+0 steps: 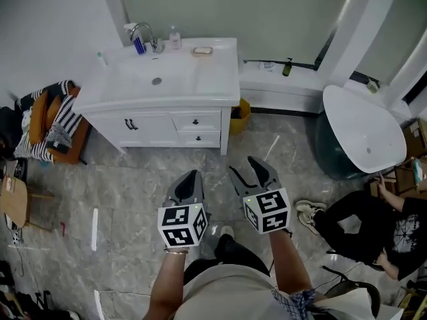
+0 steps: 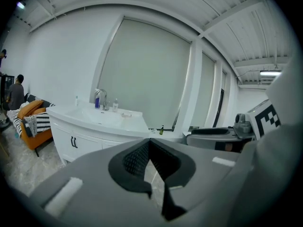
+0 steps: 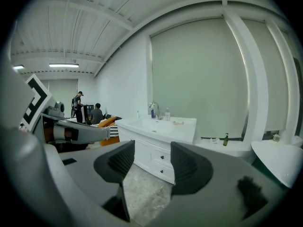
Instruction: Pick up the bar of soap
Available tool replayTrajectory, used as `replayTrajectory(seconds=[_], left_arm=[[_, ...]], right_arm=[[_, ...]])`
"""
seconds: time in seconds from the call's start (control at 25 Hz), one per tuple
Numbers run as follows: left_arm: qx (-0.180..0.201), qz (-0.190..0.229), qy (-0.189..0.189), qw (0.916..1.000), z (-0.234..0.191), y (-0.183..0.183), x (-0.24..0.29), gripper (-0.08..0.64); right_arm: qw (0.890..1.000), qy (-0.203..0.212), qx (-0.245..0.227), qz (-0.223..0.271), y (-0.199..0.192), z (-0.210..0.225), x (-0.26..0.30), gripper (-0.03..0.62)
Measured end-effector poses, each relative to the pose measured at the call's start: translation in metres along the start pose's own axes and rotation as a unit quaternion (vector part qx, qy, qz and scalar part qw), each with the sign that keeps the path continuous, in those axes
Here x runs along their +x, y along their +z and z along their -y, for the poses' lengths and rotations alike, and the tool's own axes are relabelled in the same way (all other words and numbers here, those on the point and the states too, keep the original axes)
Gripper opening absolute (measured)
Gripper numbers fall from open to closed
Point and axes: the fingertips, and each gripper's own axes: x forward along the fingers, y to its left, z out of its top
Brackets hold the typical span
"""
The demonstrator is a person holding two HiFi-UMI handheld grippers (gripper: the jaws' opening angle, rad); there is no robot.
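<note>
The bar of soap (image 1: pixel 203 51) on the surface (image 1: pixel 220 75) looks light, hard, probably slick, so squeeze its long sides; right tool (image 1: pixel 245 167) spread empty, left tool (image 1: pixel 192 177) pressed together.

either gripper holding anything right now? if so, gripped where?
Nothing held. Right gripper is open and empty; left gripper is shut on nothing. The soap sits untouched on the vanity.

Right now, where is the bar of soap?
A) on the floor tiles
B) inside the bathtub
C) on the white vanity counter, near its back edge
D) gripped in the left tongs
C: the bar of soap lies on the vanity counter, to the right of the faucet.
</note>
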Motion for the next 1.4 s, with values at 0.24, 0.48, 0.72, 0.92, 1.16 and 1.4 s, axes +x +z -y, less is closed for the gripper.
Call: replayTrajectory(seconds=[0.24,0.48,0.72,0.92,1.16,1.4], left_arm=[[-0.007,0.002,0.009,0.9999,0.000,0.015,0.030,0.009],[-0.024,-0.003,0.023,0.9995,-0.015,0.017,0.049,0.009],[-0.019,0.000,0.020,0.9996,-0.035,0.027,0.082,0.009],[-0.006,-0.001,0.005,1.0000,-0.056,0.045,0.133,0.009],[0.005,-0.016,-0.009,0.9998,-0.093,0.080,0.200,0.009],[0.014,-0.022,-0.018,0.9995,-0.127,0.115,0.255,0.009]], right_arm=[[1.000,0.026,-0.016,-0.003,0.017,0.020,0.027,0.235],[0.999,0.041,-0.017,-0.006,0.021,0.029,0.049,0.235],[0.999,0.044,-0.022,-0.004,0.028,0.040,0.086,0.235],[0.999,0.034,-0.017,0.002,0.042,0.064,0.135,0.235],[1.000,0.001,0.001,-0.015,0.059,0.103,0.208,0.235],[1.000,-0.012,0.008,-0.018,0.083,0.126,0.268,0.235]])
